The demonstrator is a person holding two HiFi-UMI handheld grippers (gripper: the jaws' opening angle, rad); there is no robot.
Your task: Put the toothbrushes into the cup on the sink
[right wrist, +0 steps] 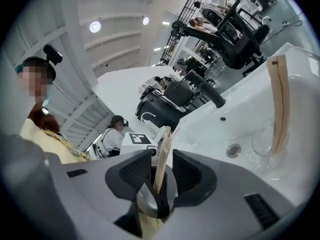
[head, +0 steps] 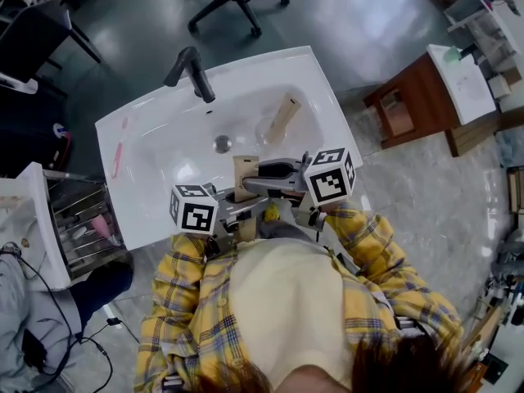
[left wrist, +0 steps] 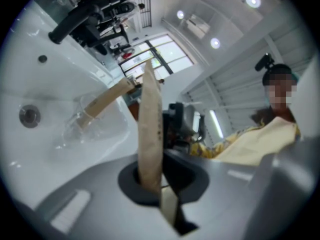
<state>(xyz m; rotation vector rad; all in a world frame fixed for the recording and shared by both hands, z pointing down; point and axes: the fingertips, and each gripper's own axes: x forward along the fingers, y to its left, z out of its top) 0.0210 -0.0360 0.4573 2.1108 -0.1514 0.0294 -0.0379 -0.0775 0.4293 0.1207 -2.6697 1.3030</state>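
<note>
Head view: I'm looking down on the sink (head: 131, 129), where both grippers are meeting at its near edge. The left gripper (head: 244, 203) and right gripper (head: 257, 175) are closing round 1 wrapped brush (head: 244, 174). The cup (head: 266, 129) is sitting in the basin beside the drain (head: 222, 144), a 2nd brush (head: 284, 115) leaning in it.

Left gripper view: the left gripper (left wrist: 152, 181) is pinching the brush (left wrist: 150, 119), jaws pressed onto it.

Right gripper view: the right gripper (right wrist: 161, 171) is standing slightly spread, the brush (right wrist: 162, 156) between its pads, not squeezed.
</note>
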